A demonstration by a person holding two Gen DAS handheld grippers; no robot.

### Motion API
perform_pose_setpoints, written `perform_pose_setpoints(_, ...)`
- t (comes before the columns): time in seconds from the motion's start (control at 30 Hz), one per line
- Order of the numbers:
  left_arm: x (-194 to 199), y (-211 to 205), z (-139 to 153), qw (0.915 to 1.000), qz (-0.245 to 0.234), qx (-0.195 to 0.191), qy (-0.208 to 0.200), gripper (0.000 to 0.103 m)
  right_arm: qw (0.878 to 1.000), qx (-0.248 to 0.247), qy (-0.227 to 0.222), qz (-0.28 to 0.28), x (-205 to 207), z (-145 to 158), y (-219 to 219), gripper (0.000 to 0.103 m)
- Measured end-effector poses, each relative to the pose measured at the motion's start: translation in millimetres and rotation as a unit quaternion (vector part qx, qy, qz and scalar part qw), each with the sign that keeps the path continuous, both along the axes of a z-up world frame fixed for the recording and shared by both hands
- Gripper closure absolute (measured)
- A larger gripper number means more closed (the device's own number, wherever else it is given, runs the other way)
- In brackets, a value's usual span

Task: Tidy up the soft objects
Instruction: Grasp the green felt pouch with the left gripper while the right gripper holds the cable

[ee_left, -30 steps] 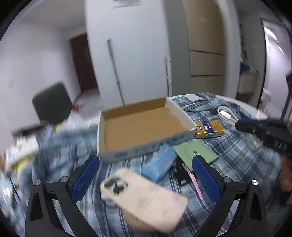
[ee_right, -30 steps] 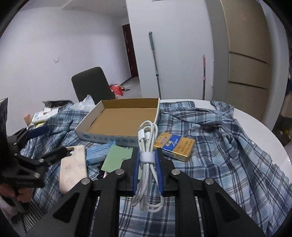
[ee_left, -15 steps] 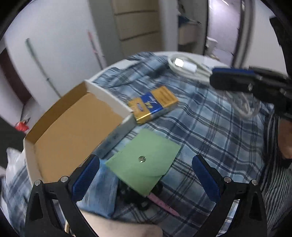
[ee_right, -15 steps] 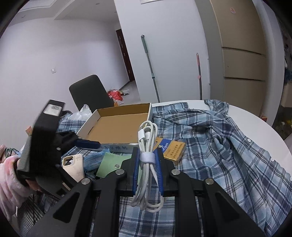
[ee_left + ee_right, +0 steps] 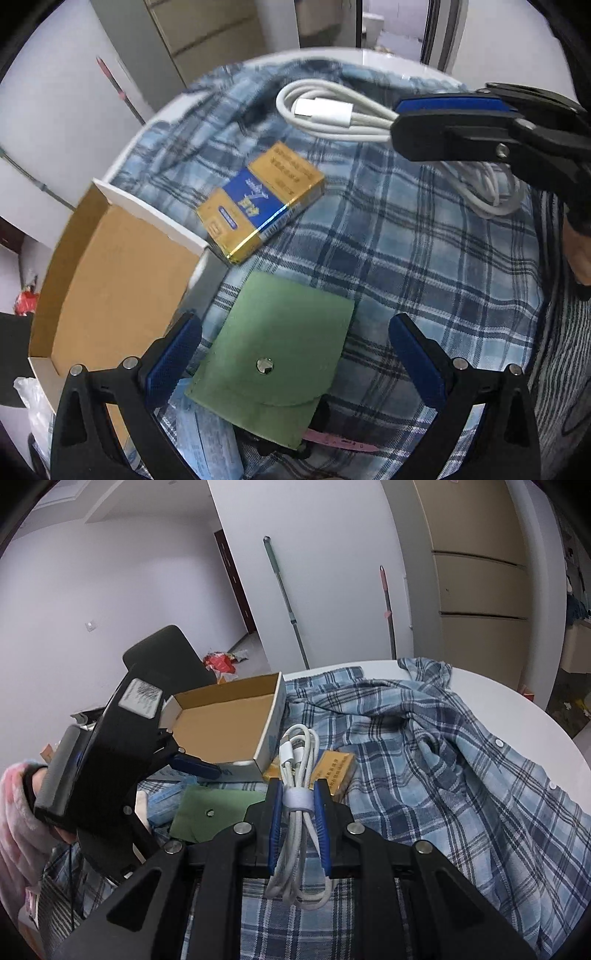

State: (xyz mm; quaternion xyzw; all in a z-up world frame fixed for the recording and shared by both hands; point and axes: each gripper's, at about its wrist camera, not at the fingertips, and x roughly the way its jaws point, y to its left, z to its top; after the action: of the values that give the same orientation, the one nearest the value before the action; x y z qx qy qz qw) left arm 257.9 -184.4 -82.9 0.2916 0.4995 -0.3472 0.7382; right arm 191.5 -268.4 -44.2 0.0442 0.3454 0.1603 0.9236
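We see the right gripper (image 5: 298,830) at lower centre, its jaws closed tight on the coiled white cable (image 5: 300,760). The left gripper (image 5: 295,354) has its jaws wide apart and holds nothing, low in the frame over the green pouch (image 5: 280,354) lying on the plaid shirt (image 5: 424,266), beside the cardboard box (image 5: 110,280).
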Motion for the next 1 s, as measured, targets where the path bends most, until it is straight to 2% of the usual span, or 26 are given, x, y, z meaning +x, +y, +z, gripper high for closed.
perform_pose_setpoints(0.27,31.4,0.6,-12.2,0.9979,0.021,-0.021,0.057,0.001,1.000,-0.005,0.019,-0.004,5.1,-7.3,1.3,0.087)
perform_pose_setpoints(0.37,39.9,2.7,-15.2,0.9953,0.034,-0.029,0.086,0.010,1.000,-0.005,0.017,-0.002,4.4,-7.0,1.4,0.087)
perform_pose_setpoints(0.53,37.0,7.0,-20.1,0.9948,0.027,-0.019,0.096,0.011,1.000,-0.011,0.012,0.010,3.0,-6.6,5.5,0.087)
perform_pose_setpoints(0.7,18.7,24.7,-21.3,0.9924,0.028,-0.027,0.116,0.011,1.000,-0.014,0.013,0.012,3.5,-7.8,5.3,0.087)
perform_pose_setpoints(0.77,10.3,31.8,-21.3,0.9920,0.026,-0.029,0.120,0.016,1.000,-0.014,0.014,0.011,4.1,-8.4,4.3,0.087)
perform_pose_setpoints(0.83,3.8,37.9,-20.8,0.9927,0.028,-0.029,0.113,0.030,1.000,-0.014,0.014,0.012,4.0,-8.2,4.4,0.087)
perform_pose_setpoints(0.93,-2.9,47.2,-13.7,0.9916,0.038,-0.049,0.113,0.031,1.000,-0.019,0.012,0.013,3.7,-8.2,6.1,0.087)
perform_pose_setpoints(1.0,-12.8,55.5,-3.7,0.9913,0.054,-0.069,0.099,0.031,1.000,-0.022,0.010,0.013,3.2,-9.0,6.8,0.087)
